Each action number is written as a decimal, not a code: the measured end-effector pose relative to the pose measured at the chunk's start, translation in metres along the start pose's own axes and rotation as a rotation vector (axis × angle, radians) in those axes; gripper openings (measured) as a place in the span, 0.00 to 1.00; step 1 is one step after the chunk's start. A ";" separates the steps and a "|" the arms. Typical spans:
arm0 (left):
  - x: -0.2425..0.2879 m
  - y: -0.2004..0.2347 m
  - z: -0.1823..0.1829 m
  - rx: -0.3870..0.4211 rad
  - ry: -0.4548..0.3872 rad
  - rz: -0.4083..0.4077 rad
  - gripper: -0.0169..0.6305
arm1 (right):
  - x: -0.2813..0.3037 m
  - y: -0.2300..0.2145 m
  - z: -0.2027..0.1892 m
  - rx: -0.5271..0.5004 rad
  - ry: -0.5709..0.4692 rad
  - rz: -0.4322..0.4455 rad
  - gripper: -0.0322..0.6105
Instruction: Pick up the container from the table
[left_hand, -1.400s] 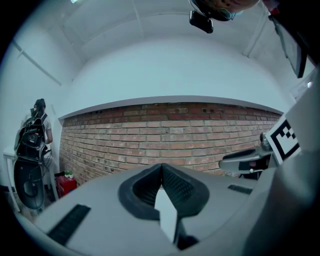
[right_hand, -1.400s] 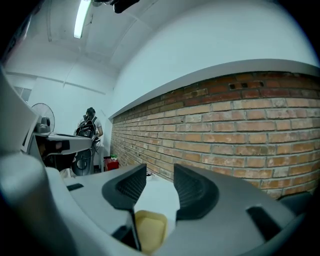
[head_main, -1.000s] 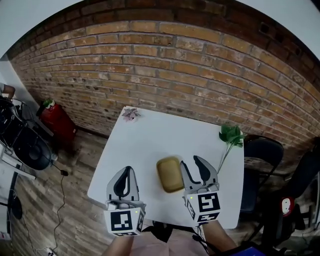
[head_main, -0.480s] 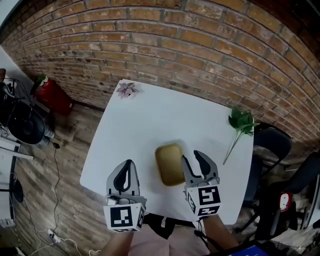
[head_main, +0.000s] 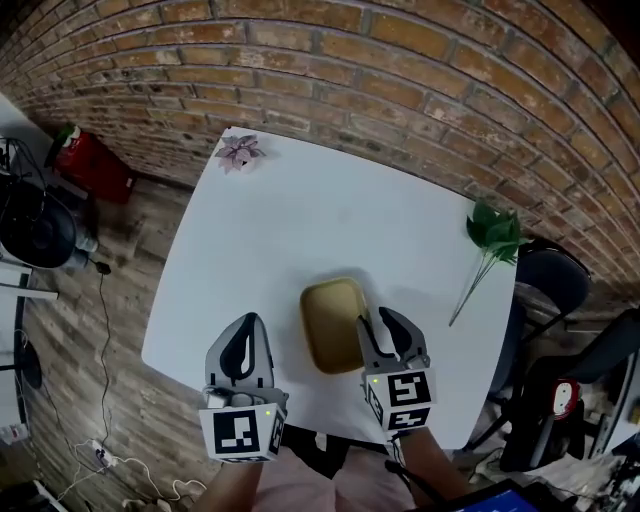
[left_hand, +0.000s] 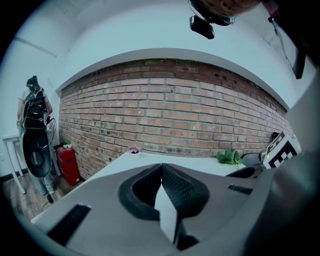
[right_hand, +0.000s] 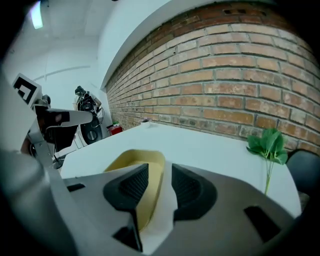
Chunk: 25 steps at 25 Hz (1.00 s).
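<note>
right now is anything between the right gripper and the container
Nothing visible does. The right gripper is at the container. Its jaws have just been closing but stand apart, and the container's rim shows in the gap between them.

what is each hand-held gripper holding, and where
Nothing. The right hand-held gripper, jaws open but just closing, straddles the container at its right rim; the left hand-held gripper is shut, empty.

Left gripper and right gripper: matching build. Grey plastic shells, two tapering jaws each, lined with black pads with a fine ribbed texture. At the rear of each, a white marker cube printed with black squares. Small green light at the cube's top edge.
</note>
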<state>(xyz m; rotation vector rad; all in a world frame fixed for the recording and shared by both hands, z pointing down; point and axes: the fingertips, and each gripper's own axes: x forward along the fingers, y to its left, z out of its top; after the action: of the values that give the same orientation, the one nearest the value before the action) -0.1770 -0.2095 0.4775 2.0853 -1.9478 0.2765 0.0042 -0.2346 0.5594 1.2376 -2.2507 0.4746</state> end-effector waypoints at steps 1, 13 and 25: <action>0.002 -0.001 -0.002 -0.002 0.004 -0.001 0.04 | 0.002 0.000 -0.003 0.001 0.009 0.002 0.28; 0.010 0.001 -0.016 -0.012 0.034 0.003 0.04 | 0.011 0.002 -0.027 0.020 0.068 0.016 0.24; 0.012 0.000 -0.018 -0.004 0.039 0.003 0.04 | 0.014 0.001 -0.034 0.030 0.081 0.017 0.18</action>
<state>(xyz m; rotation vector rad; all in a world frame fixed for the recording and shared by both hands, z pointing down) -0.1757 -0.2149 0.4982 2.0594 -1.9273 0.3114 0.0065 -0.2248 0.5949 1.1935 -2.1949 0.5568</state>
